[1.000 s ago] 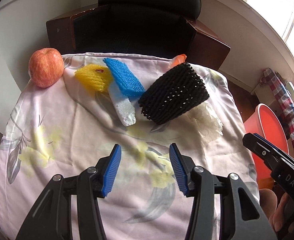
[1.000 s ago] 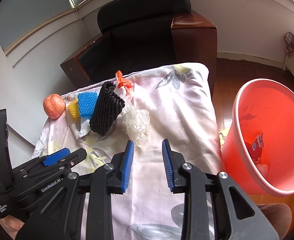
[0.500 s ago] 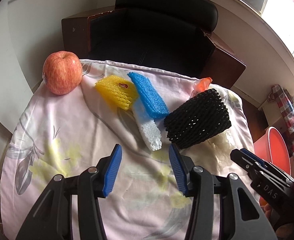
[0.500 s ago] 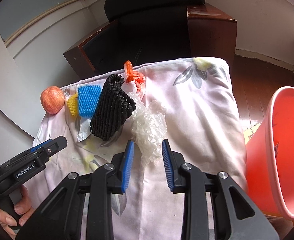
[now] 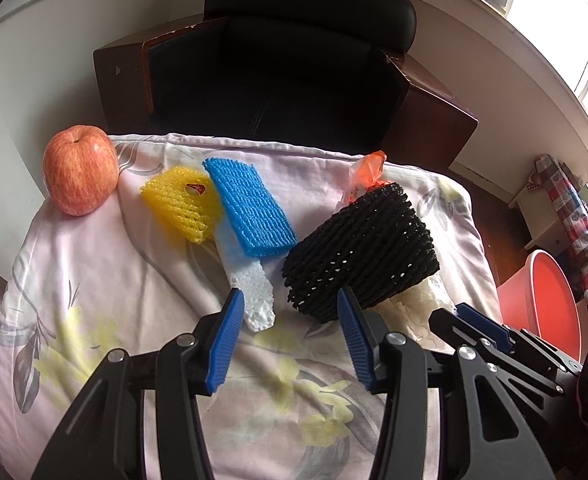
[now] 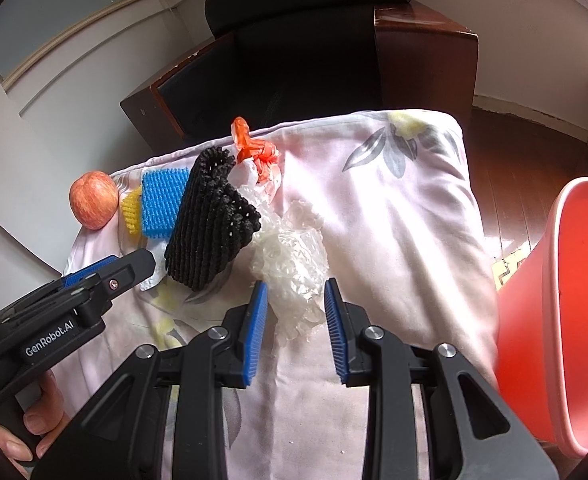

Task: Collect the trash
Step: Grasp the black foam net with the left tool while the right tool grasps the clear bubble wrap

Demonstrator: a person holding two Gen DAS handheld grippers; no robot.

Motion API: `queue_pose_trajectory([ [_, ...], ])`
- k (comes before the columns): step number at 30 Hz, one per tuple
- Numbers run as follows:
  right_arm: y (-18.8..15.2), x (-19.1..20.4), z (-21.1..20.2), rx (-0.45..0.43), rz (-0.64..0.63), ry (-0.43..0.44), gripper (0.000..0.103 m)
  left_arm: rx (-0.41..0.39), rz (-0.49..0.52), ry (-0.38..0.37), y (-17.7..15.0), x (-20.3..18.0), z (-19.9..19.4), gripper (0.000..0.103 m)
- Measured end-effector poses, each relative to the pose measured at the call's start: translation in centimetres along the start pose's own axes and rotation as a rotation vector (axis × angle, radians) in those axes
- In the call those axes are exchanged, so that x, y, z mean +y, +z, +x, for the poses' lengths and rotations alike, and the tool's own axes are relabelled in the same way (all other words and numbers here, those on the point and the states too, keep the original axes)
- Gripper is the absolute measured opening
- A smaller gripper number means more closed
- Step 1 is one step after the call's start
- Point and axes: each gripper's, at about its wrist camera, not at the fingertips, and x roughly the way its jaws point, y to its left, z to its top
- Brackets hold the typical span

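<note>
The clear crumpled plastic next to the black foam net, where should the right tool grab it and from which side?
Grip the near, lower tip of the clear crumpled plastic, coming from straight above and in front, where the right tool already straddles it. That end tapers narrow enough for the open jaws and lies clear of the black foam net; the far end tucks against the net and the orange bag.

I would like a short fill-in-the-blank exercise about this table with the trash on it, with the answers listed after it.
1. The round fruit at the cloth's corner is an ____.
2. The blue foam net partly lies on top of a ____ foam net.
3. The tip of the clear crumpled plastic lies between the open jaws of the ____ gripper.
4. The bin beside the table is ____ in colour.

Answers: apple; yellow; right; red
</note>
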Motion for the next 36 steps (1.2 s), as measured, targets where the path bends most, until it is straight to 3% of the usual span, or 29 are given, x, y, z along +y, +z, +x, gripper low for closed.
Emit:
queue_pose_trajectory([
  [10,0.1,0.3,-0.1,-0.002,-0.011,-0.001,0.03,-0.009,0.059,-0.004,0.0,-0.6,-0.4,0.048],
  [15,0.3,0.4,0.3,0.001,-0.02,-0.007,0.03,-0.007,0.141,-0.051,0.2,-1.6,-0.2,0.049],
  [20,0.5,0.4,0.8,0.002,-0.023,-0.009,0.03,-0.006,0.249,-0.063,0.7,-3.1,1.0,0.049],
  [28,0.7,-0.1,1.3,0.011,-0.022,0.014,0.03,0.032,0.307,-0.062,1.0,-3.7,4.1,0.049],
  [31,0.7,0.2,1.4,0.013,-0.036,0.014,0.03,0.057,0.287,-0.065,0.8,-3.5,5.2,0.021],
  [32,0.7,0.3,1.5,0.015,-0.042,0.017,0.03,0.047,0.279,-0.06,0.8,-3.4,5.2,0.017],
  [36,0.6,0.8,1.7,0.021,-0.071,0.014,0.03,0.03,0.256,-0.083,0.7,-3.1,4.4,0.013],
])
